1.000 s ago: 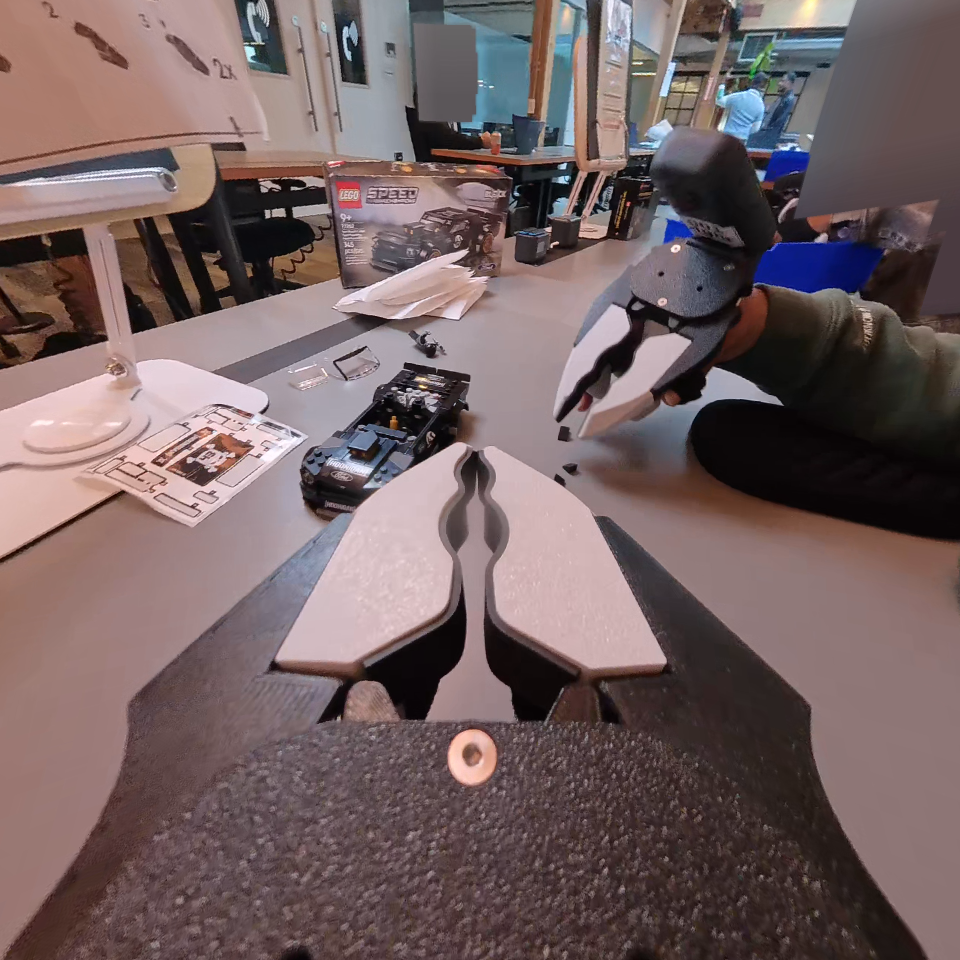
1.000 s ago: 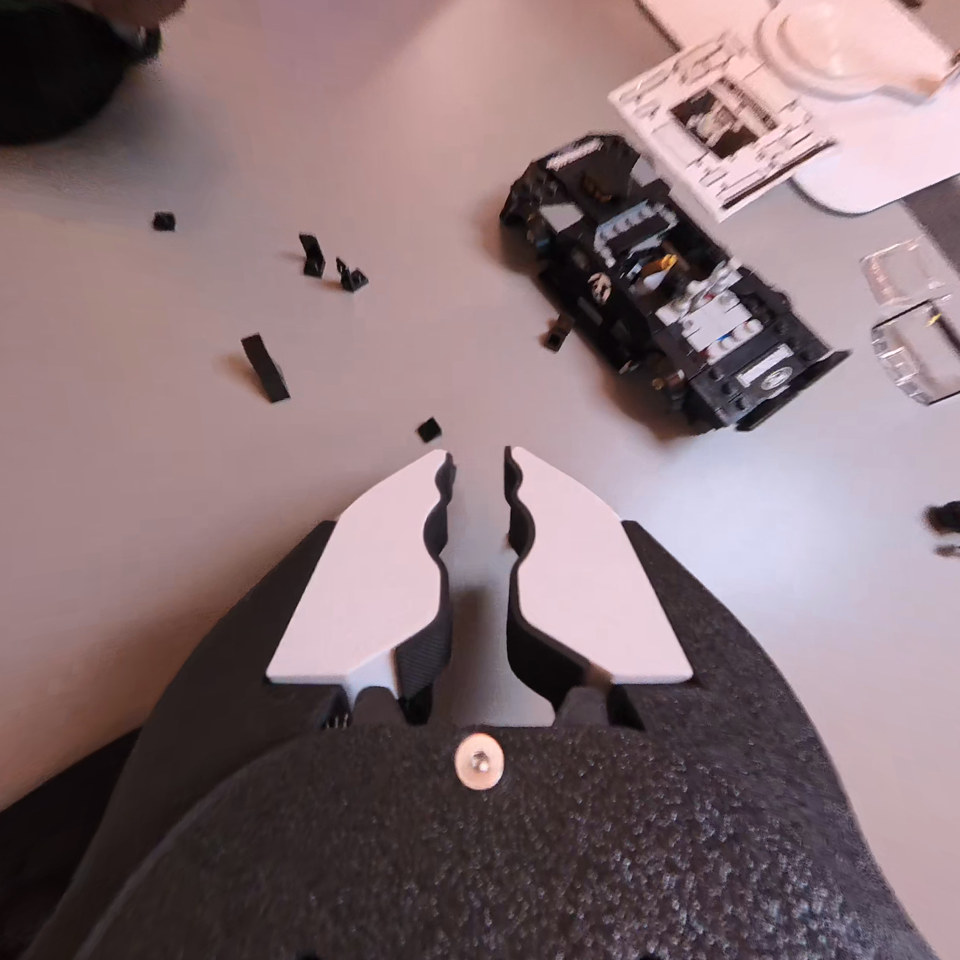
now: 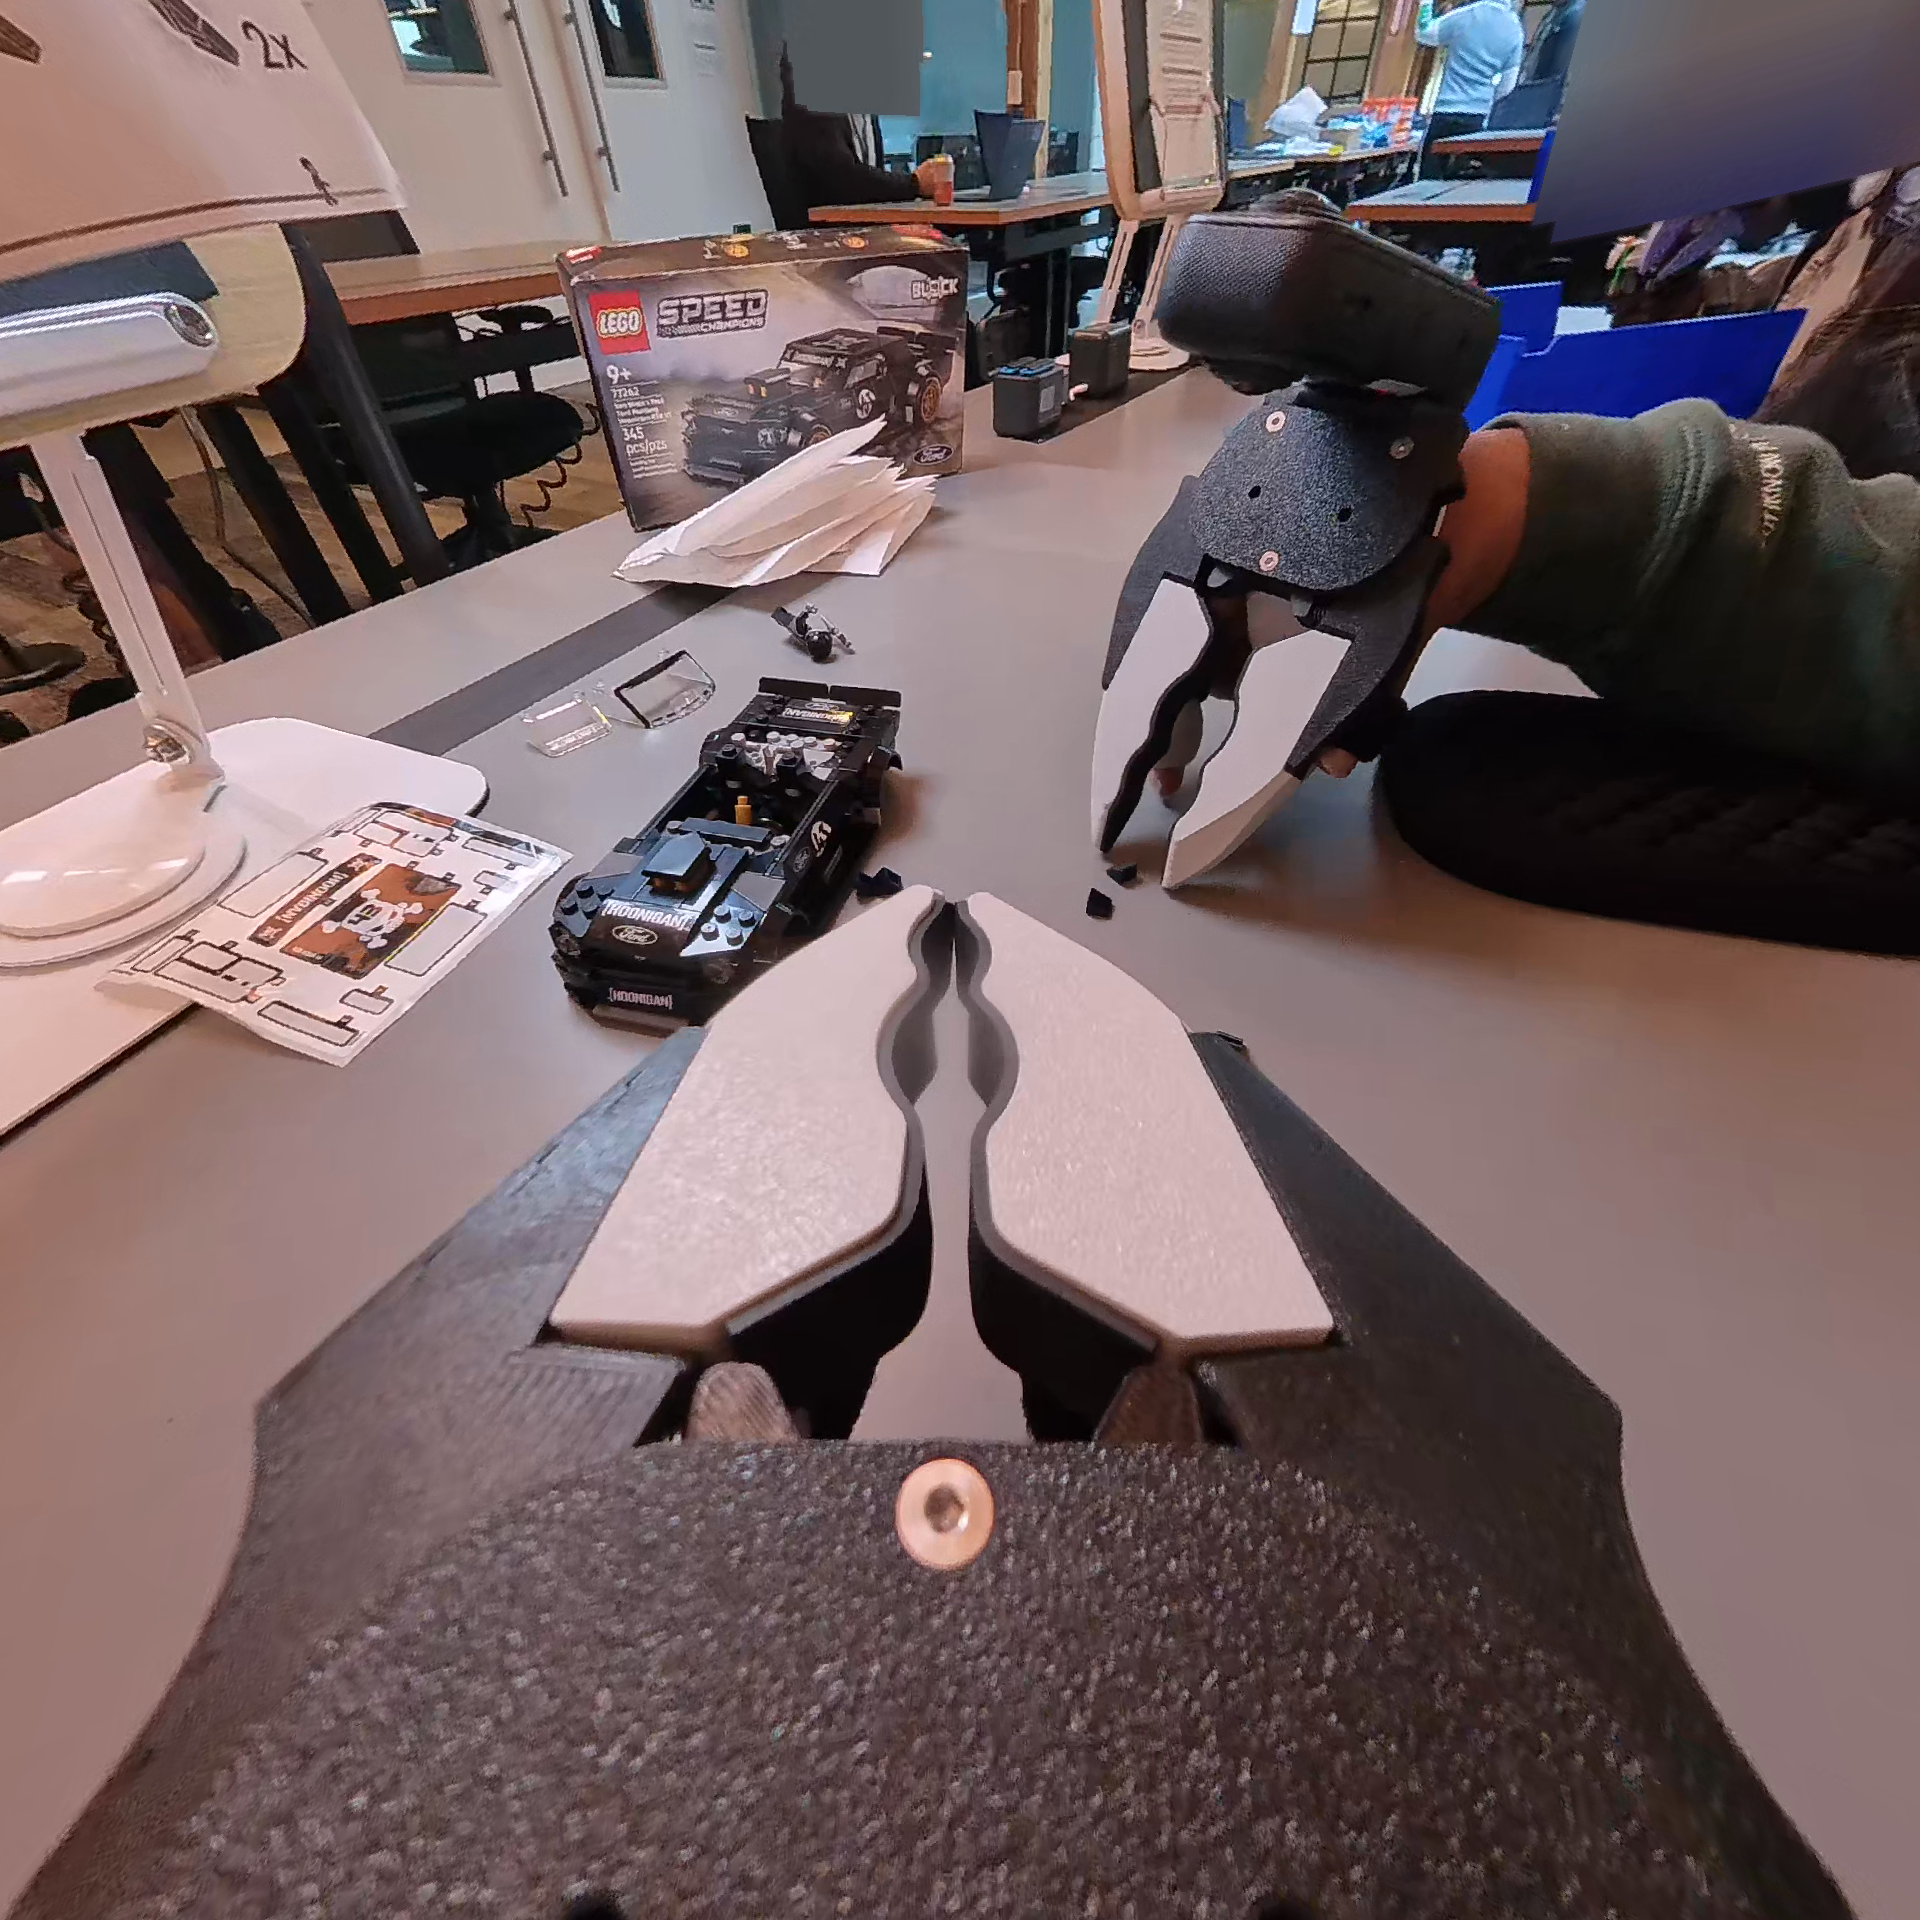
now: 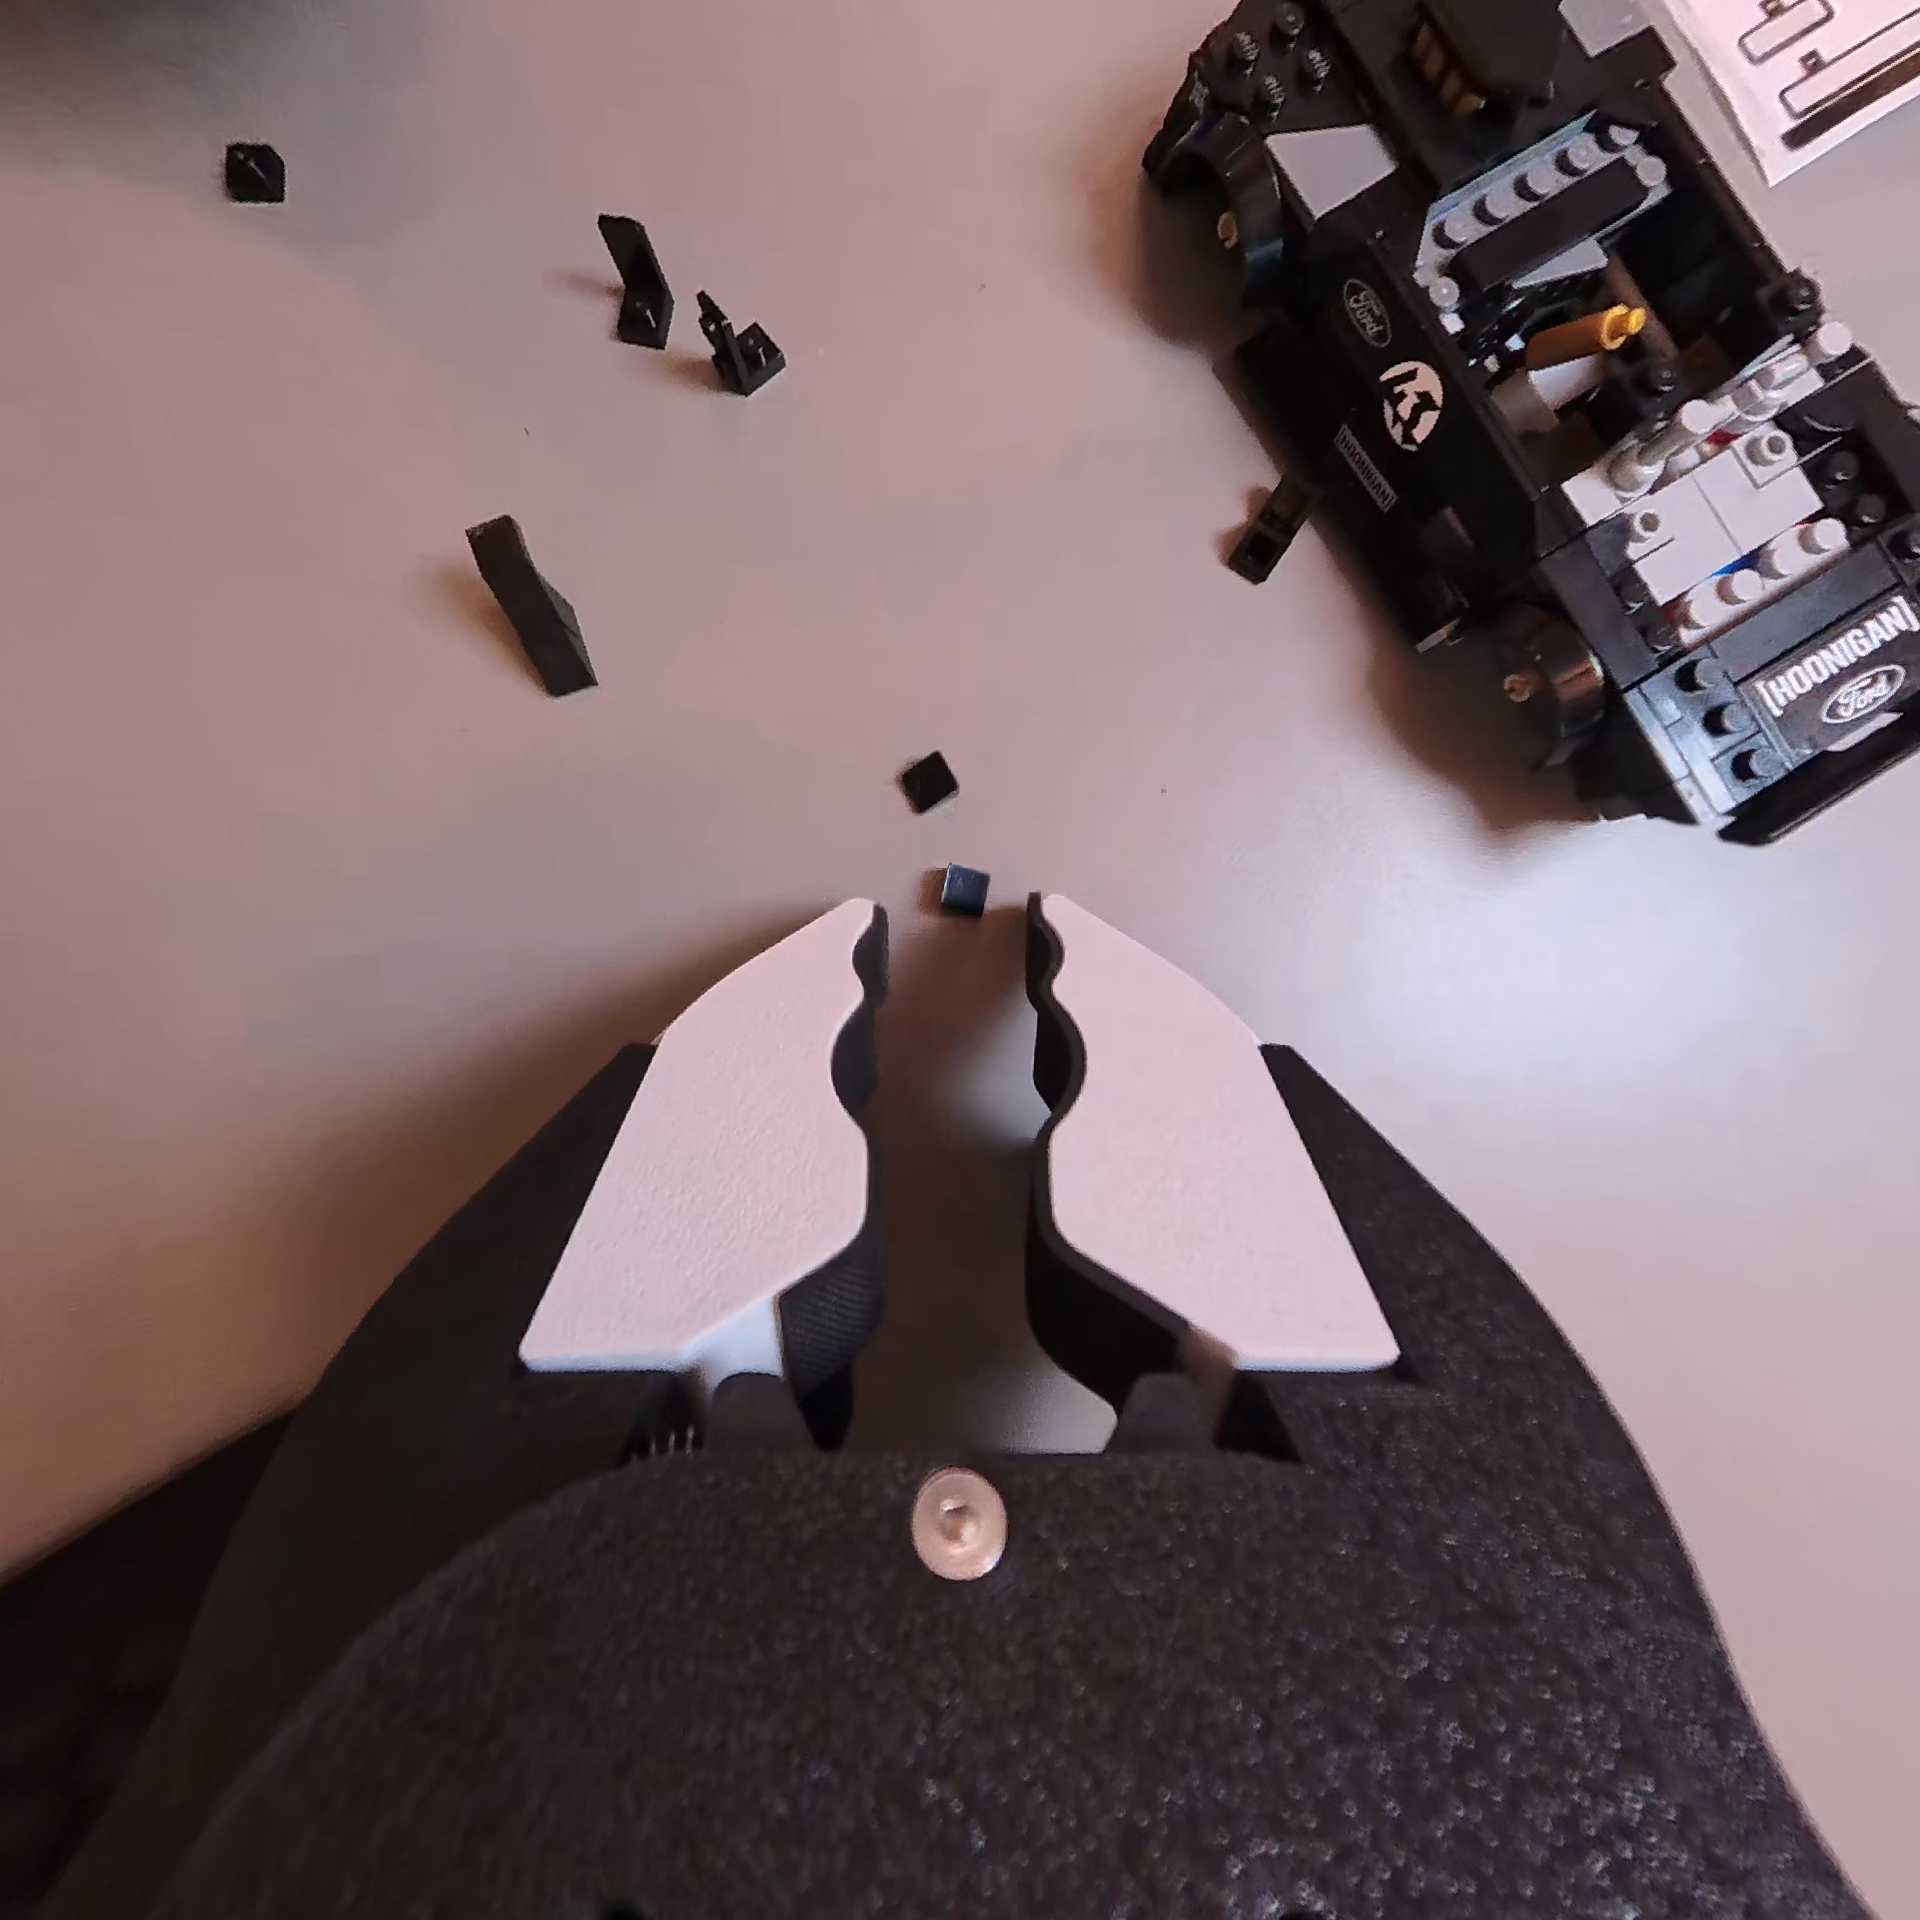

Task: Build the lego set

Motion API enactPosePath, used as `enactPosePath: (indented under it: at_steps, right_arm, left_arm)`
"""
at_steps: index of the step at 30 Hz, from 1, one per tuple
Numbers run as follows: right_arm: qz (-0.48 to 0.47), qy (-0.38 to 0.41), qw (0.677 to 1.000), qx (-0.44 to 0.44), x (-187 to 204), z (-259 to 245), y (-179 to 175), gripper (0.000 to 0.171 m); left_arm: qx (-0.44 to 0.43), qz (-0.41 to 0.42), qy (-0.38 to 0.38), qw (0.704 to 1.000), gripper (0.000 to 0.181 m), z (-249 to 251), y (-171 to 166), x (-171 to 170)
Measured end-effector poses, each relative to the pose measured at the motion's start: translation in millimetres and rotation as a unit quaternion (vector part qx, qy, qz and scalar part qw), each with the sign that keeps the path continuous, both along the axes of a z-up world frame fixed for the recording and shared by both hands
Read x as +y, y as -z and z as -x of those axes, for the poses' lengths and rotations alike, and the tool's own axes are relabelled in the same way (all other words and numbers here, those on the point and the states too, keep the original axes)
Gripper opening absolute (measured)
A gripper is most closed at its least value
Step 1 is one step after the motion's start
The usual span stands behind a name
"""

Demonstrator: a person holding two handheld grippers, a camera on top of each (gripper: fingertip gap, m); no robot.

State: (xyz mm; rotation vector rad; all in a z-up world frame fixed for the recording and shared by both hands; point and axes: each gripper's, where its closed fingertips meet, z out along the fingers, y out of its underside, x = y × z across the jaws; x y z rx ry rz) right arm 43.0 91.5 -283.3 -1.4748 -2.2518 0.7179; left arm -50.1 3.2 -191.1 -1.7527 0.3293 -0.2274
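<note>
Two grippers on a plain grey table; behind it I see an open office with desks, chairs and people at the far end. My left gripper sits low over the table, fingers pressed together, nothing between them. My right gripper is tipped steeply down with fingers spread, tips at the surface, and a small dark brick lies just ahead of the gap, not gripped. Another small black tile is just beyond it; more loose black pieces are scattered further to that view's left. The half-built black lego car stands on the table left of the right gripper, apart from it. Sticker sheet lies beside the car, touching a white stand base. Set box and white paper bags sit toward the far edge. Bare table to the right of my left gripper, up to the person's sleeve.
</note>
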Motion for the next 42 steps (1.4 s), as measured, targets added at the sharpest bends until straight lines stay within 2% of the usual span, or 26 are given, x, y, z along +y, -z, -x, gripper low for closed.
enactPosePath:
  at_steps: [6, 9, 20, 33, 37, 42]
  right_arm:
    - [0.007, 0.009, 1.000, 0.006, 0, 2, 0, 0.020]
    - [0.004, 0.006, 1.000, 0.012, -3, 6, 0, 0.008]
    - [-0.008, -0.069, 0.997, 0.026, -44, 16, -1, 0.008]
    - [0.036, -0.049, 0.996, 0.063, -38, 15, -18, 0.040]
    - [0.058, -0.031, 0.993, 0.094, -28, 15, -31, 0.043]
    - [0.045, 0.017, 0.993, 0.109, 5, 7, -39, 0.043]
  left_arm:
    - [0.001, 0.006, 0.009, 1.000, 0.000, -4, 3, 0]
    - [0.006, 0.005, 0.007, 1.000, 0.000, -3, 3, 0]
    - [0.010, 0.007, -0.002, 1.000, 0.000, 2, 4, 1]
    - [0.017, 0.014, -0.008, 1.000, 0.000, 6, 7, 1]
    - [0.012, 0.013, -0.014, 1.000, 0.000, 9, 7, 1]
    - [0.007, 0.007, -0.029, 1.000, 0.000, 19, 2, 1]
